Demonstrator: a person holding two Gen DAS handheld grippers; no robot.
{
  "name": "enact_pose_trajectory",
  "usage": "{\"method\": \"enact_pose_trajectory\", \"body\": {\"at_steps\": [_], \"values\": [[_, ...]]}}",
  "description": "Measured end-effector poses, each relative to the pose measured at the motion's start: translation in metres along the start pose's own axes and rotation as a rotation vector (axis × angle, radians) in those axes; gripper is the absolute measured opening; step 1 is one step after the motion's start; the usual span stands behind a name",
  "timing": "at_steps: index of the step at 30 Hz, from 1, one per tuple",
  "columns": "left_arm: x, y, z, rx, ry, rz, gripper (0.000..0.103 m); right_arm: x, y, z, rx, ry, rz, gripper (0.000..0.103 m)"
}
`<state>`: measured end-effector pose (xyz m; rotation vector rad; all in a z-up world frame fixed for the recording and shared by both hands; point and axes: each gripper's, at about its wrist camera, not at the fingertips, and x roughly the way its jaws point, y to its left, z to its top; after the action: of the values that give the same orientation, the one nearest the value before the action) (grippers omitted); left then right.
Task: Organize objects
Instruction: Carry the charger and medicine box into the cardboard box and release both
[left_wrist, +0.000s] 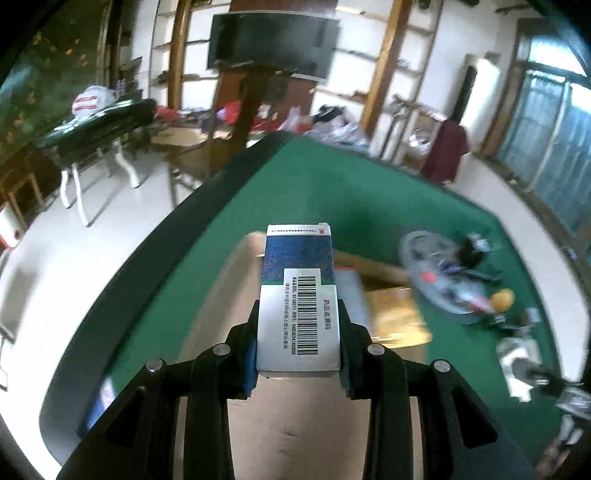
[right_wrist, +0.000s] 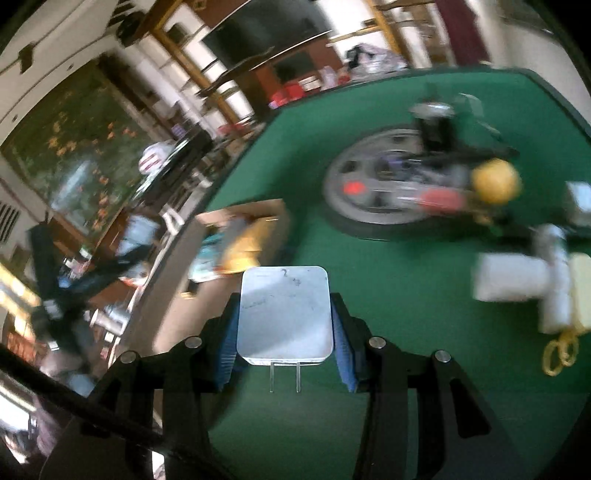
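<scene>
Hovering over the cardboard box (left_wrist: 388, 295), the left claw (left_wrist: 298, 332) clamps a medicine carton (left_wrist: 298, 302) lengthwise along its fingers; the right claw (right_wrist: 284, 332) grips a white charger (right_wrist: 284, 314), box ahead-left on the green tabletop (right_wrist: 406, 295).

L gripper (left_wrist: 298, 332) clamped a medicine box (left_wrist: 298, 295), white w/ blue-green top, barcode label facing cam, held above an open cardboard box (left_wrist: 236, 295). Yellow-brown packet (left_wrist: 397, 317) lay inside it. Green table (left_wrist: 295, 184) beneath. To the right, a blurred round tray (left_wrist: 432, 269) w/ clutter, yellow ball (left_wrist: 502, 299) near it.
</scene>
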<state>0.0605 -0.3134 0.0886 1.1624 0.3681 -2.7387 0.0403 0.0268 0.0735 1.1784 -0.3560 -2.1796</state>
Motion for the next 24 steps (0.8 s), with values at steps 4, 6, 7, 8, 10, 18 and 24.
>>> {"method": "enact_pose_trajectory", "body": {"at_steps": [4, 6, 7, 8, 10, 18, 24], "values": [[0.038, 0.014, 0.001, -0.026, 0.069, 0.029, 0.029, 0.029, 0.04, 0.006, -0.042, 0.048, 0.038, 0.043], [0.054, 0.015, 0.001, -0.026, 0.092, 0.049, 0.029, 0.048, 0.059, 0.006, -0.069, 0.078, 0.042, 0.043], [0.063, 0.015, 0.001, -0.027, 0.106, 0.053, 0.029, 0.058, 0.068, 0.005, -0.083, 0.097, 0.04, 0.043], [0.069, 0.016, 0.0, -0.028, 0.12, 0.054, 0.029, 0.064, 0.073, 0.003, -0.091, 0.11, 0.04, 0.043], [0.079, 0.015, -0.002, -0.034, 0.145, 0.041, 0.029, 0.078, 0.082, -0.001, -0.107, 0.137, 0.036, 0.043], [0.101, 0.013, 0.005, -0.015, 0.133, 0.053, 0.03, 0.128, 0.095, -0.007, -0.136, 0.214, -0.035, 0.043], [0.094, 0.028, 0.002, -0.085, 0.143, -0.064, 0.045, 0.144, 0.099, -0.006, -0.192, 0.219, -0.145, 0.043]]}}
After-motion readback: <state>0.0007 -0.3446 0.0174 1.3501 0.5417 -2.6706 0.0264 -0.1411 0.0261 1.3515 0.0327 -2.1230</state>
